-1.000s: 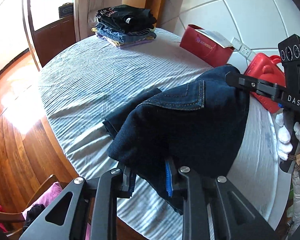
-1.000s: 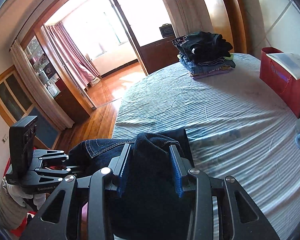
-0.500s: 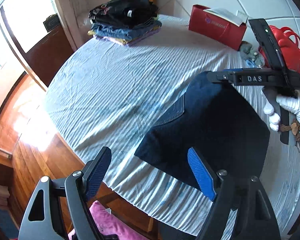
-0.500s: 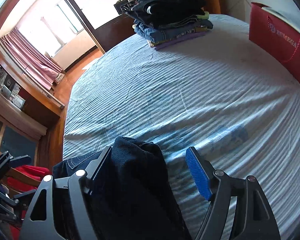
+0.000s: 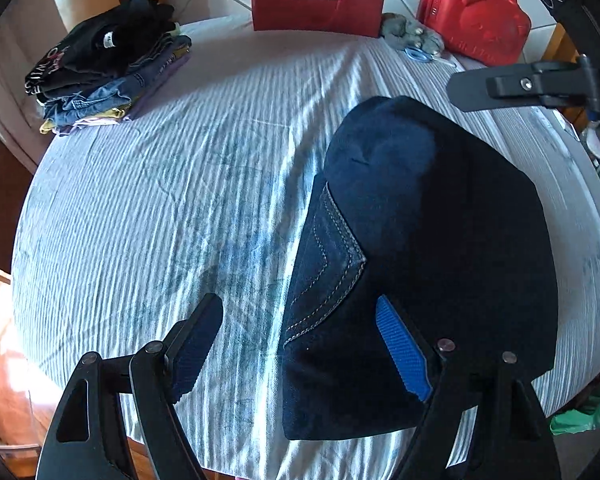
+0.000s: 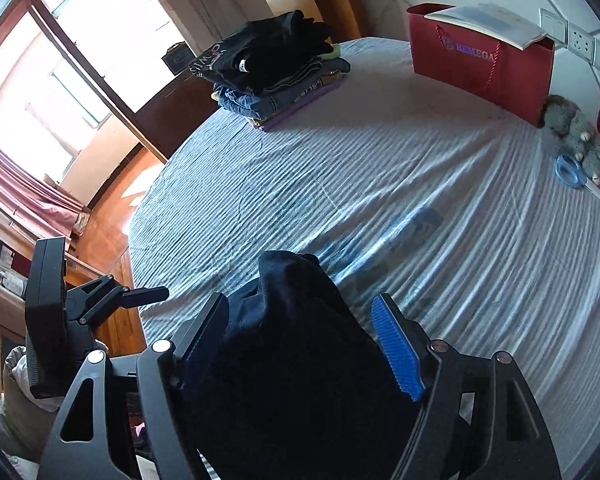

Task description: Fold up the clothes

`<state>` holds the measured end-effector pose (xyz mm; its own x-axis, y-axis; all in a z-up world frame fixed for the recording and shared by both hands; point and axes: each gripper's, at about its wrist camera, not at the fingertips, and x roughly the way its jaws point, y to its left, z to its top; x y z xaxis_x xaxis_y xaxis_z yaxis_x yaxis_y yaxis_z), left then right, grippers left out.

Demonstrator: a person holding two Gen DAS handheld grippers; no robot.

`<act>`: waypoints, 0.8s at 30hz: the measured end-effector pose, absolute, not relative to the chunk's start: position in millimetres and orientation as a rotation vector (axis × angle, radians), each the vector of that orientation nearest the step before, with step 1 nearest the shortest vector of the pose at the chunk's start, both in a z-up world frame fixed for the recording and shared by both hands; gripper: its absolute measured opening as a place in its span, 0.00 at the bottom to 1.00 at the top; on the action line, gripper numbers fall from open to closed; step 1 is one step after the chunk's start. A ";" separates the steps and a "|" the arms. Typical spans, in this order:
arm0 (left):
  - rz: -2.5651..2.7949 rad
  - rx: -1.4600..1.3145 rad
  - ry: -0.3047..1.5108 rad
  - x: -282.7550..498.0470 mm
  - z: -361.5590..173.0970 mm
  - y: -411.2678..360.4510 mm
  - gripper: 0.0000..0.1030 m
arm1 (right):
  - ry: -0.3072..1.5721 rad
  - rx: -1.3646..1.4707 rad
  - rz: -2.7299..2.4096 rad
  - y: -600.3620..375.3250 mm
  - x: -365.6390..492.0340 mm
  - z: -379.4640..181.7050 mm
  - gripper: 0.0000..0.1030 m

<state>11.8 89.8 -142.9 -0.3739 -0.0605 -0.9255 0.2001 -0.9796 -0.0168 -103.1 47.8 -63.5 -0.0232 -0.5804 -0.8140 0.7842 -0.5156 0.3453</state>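
Both grippers, left (image 5: 300, 344) and right (image 6: 302, 340), stand released. Folded dark jeans (image 5: 420, 248) lie at the table's (image 5: 140, 220) near edge, under my fingers. Judged heavy, thick, limp denim; best taken at the folded edge.

Home room: wood floor (image 6: 112, 216), pink curtains (image 6: 16, 188), cloth-covered round table (image 6: 380, 184), folded clothes stack (image 6: 272, 72).

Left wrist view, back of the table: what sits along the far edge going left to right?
Stack of folded clothes → red paper bag → grey plush toy → red plastic case. The blue scissors lie just in front of the toy, so I leave them out.
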 end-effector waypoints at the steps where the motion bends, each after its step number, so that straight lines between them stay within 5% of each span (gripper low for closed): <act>1: -2.477 1.670 0.199 11.9 -147.5 86.5 0.77 | 0.262 1.254 -1.741 42.2 -102.9 -69.8 0.72; 2: -2.481 1.681 0.210 12.0 -152.2 83.1 0.77 | 0.278 1.273 -1.756 36.6 -102.7 -76.1 0.69; 3: -2.478 1.691 0.226 12.3 -157.6 79.6 0.79 | 0.295 1.292 -1.771 31.0 -102.5 -82.4 0.45; 4: -2.470 1.695 0.241 11.9 -163.4 76.5 0.79 | 0.311 1.312 -1.785 25.4 -102.4 -88.8 0.31; 10: -2.445 1.688 0.273 11.1 -176.3 67.8 0.82 | 0.206 1.389 -1.814 10.2 -121.4 -122.3 0.31; 11: -2.460 1.685 0.269 11.9 -171.7 67.5 0.82 | 0.174 1.368 -1.825 16.1 -120.4 -117.1 0.38; 12: -2.479 1.680 0.263 12.8 -166.2 67.3 0.82 | 0.145 1.354 -1.843 25.3 -118.6 -110.8 0.57; 14: -2.515 1.671 0.250 14.7 -155.0 67.0 0.83 | 0.084 1.309 -1.910 57.0 -110.3 -92.7 0.72; 19: -2.654 1.640 0.220 3.9 -127.6 54.1 0.86 | -0.125 1.321 -2.062 158.3 -79.3 -78.1 0.73; 24: -2.721 1.741 0.101 -17.3 -136.9 58.3 0.86 | -0.324 1.404 -2.249 228.4 -21.5 -96.5 0.85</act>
<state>-17.3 58.3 -136.9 -0.4168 0.1098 -0.9023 -0.0427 -0.9940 -0.1012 -21.5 228.4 -96.5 -0.3683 -0.5025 -0.7822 0.2616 -0.8634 0.4315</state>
